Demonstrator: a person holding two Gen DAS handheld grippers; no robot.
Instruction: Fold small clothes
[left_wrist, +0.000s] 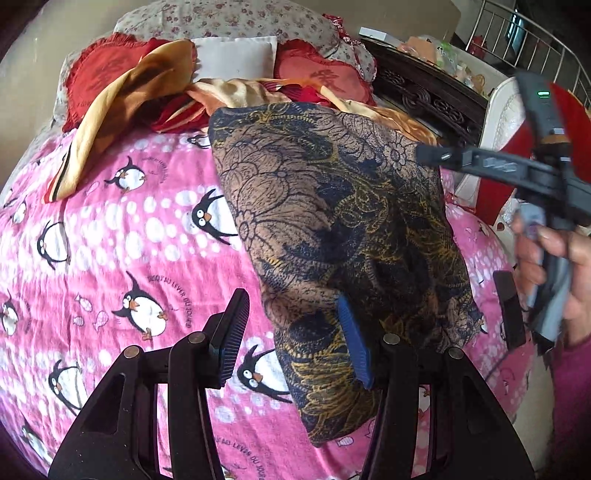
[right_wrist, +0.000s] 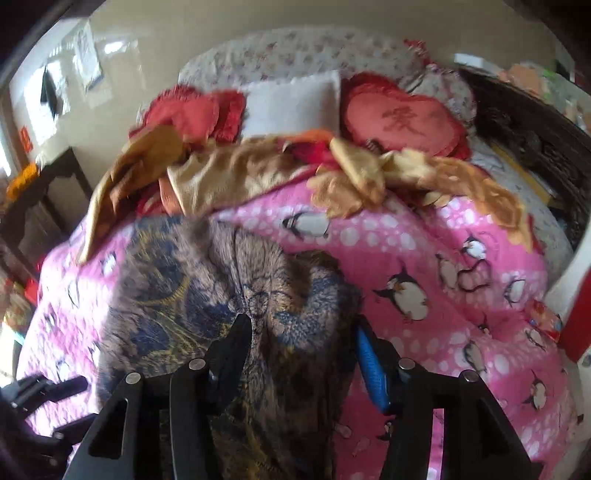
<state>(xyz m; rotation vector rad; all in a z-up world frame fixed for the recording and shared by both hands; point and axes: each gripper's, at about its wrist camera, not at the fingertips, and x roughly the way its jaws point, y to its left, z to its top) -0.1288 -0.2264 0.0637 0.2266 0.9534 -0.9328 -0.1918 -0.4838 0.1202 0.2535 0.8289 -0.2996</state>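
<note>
Brown-and-navy floral patterned knit garment lies folded on the pink penguin-print quilt, toward 1 o'clock. Left gripper jaws part-open, gripping nothing. Right gripper straddles cloth, part-open; grip unclear. Only the left wrist view shows a hand.

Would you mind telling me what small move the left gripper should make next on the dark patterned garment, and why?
Probably close the left gripper on the near edge of the patterned garment. Its fingers stand apart, one over the cloth and one over the pink penguin bedspread, so nothing is pinched yet. The garment lies partly folded, and the right gripper straddles its other side, also open.
</note>
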